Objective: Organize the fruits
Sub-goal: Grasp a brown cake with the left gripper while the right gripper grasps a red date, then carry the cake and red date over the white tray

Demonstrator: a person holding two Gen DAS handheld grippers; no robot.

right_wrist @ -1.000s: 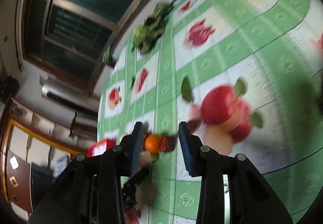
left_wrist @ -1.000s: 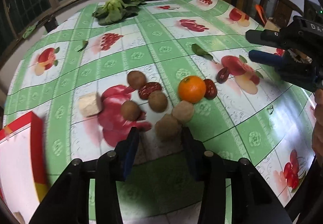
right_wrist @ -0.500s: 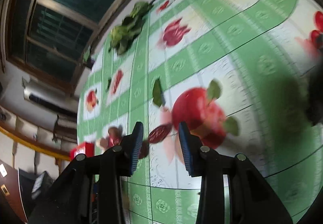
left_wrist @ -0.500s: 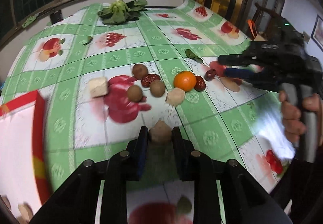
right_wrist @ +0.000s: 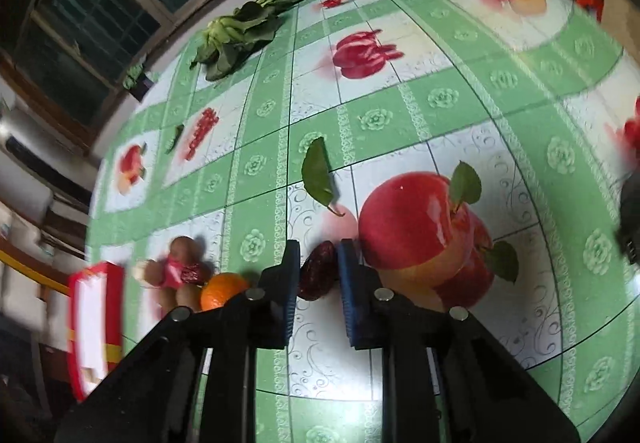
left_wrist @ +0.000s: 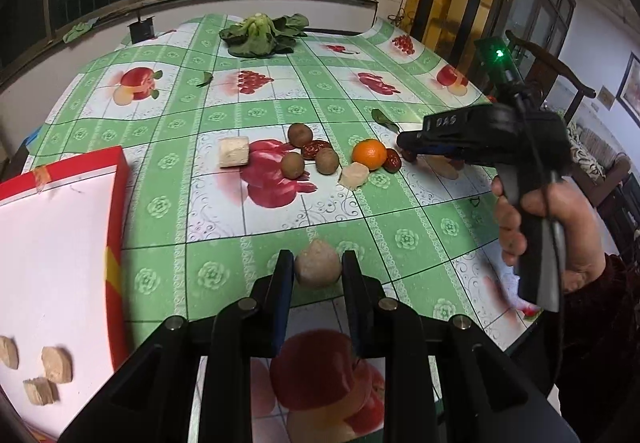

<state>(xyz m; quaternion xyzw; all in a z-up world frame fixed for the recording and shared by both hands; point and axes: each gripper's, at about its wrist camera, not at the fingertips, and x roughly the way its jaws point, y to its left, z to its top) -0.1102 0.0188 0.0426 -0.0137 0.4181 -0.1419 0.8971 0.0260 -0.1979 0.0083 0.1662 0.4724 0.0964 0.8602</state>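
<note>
Fruit-print tabletop (left_wrist: 404, 211) by dark windows: both grippers loaded.

A red-rimmed white box (left_wrist: 52, 251) sits at my left with three pale chunks inside. A second ago both grippers were spread; now my left gripper (left_wrist: 318, 269) pinches a brownish lump (left_wrist: 318, 268), lifted clear of the pile and nearer the box, while my right gripper (right_wrist: 319, 271) has just clamped a red date (right_wrist: 318, 275) low over the cloth. So two items are ready to sort. On the cloth I count one leafy green (left_wrist: 260, 35), one orange (left_wrist: 370, 154), three kiwis (left_wrist: 327, 160), two pale chunks (left_wrist: 233, 151) and two more dates (left_wrist: 316, 149).
</note>
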